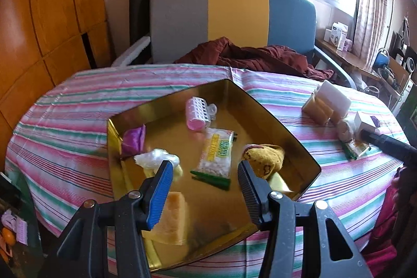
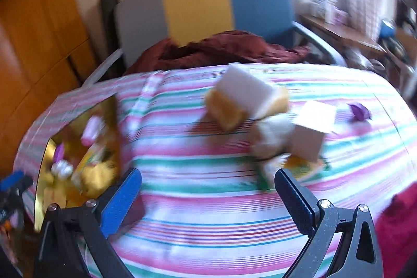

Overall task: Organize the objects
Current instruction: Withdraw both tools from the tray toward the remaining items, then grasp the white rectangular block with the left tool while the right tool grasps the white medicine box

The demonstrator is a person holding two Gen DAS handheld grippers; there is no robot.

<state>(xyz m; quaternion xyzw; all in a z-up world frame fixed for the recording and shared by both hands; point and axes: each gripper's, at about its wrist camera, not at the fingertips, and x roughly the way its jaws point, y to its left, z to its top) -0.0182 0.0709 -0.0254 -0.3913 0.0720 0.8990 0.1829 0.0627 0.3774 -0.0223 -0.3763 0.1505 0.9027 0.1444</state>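
A gold tray (image 1: 260,106) sits on the striped tablecloth. It holds a pink hair roller (image 1: 198,114), a purple cloth (image 1: 134,138), a white plastic wad (image 1: 156,156), a packet of white pieces (image 1: 216,156), a green clip (image 1: 211,180), a yellow sock (image 1: 264,158) and a yellow sponge (image 1: 172,219). My left gripper (image 1: 206,173) is open above the tray. My right gripper (image 2: 208,183) is open and empty over the bare cloth. Ahead of it lie a white and yellow sponge stack (image 2: 247,100), a white box (image 2: 311,132), a pale lump (image 2: 271,137) and a purple item (image 2: 361,111); the view is blurred.
A grey, yellow and blue chair (image 1: 234,17) with a maroon cloth (image 1: 255,56) on its seat stands behind the table. A wooden cabinet (image 1: 47,17) is at the left. A cluttered shelf (image 1: 365,54) runs under the window at the right.
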